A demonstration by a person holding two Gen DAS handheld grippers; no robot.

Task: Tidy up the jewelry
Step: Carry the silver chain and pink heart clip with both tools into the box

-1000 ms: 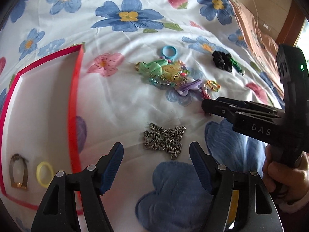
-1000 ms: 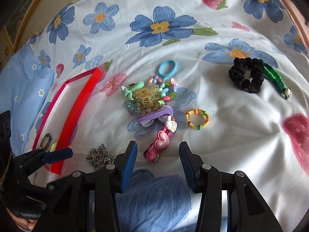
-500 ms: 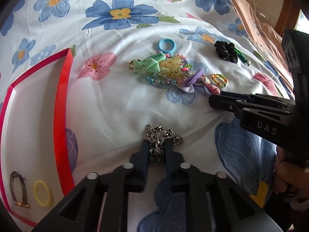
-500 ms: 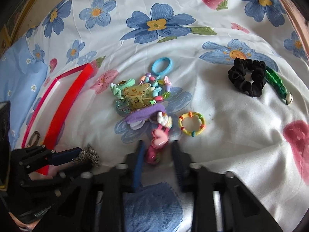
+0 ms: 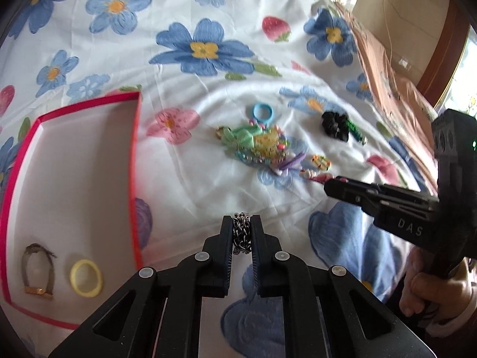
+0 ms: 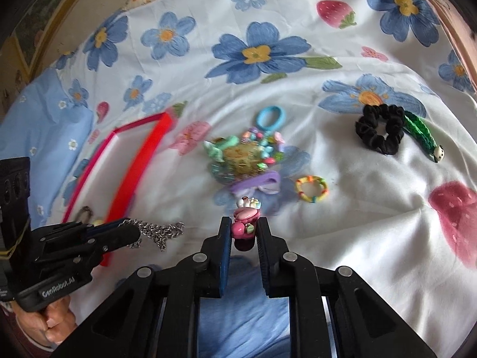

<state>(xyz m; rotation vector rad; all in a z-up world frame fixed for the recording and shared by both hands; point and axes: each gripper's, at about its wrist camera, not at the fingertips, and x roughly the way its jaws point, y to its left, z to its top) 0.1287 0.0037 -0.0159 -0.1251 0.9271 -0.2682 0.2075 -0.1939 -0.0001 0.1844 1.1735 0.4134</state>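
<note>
My left gripper (image 5: 242,223) is shut on a silver chain (image 5: 241,234) and holds it above the floral sheet; the chain dangles from it in the right wrist view (image 6: 158,232). My right gripper (image 6: 244,226) is shut on a pink hair clip (image 6: 244,222), lifted just off the sheet. A red-rimmed white tray (image 5: 135,161) lies to the left and holds a brown watch band (image 5: 38,271) and a yellow ring (image 5: 86,277). A pile of colourful clips and beads (image 6: 247,158) lies ahead.
A blue hair ring (image 6: 269,116), a purple clip (image 6: 259,182), a yellow beaded ring (image 6: 311,189), a black scrunchie (image 6: 380,132) and a green braided clip (image 6: 421,132) lie on the sheet. A blue pillow (image 6: 38,137) is at the left.
Both grippers closed from open, the left on the chain and the right on the pink clip, and both have lifted their items off the sheet.
</note>
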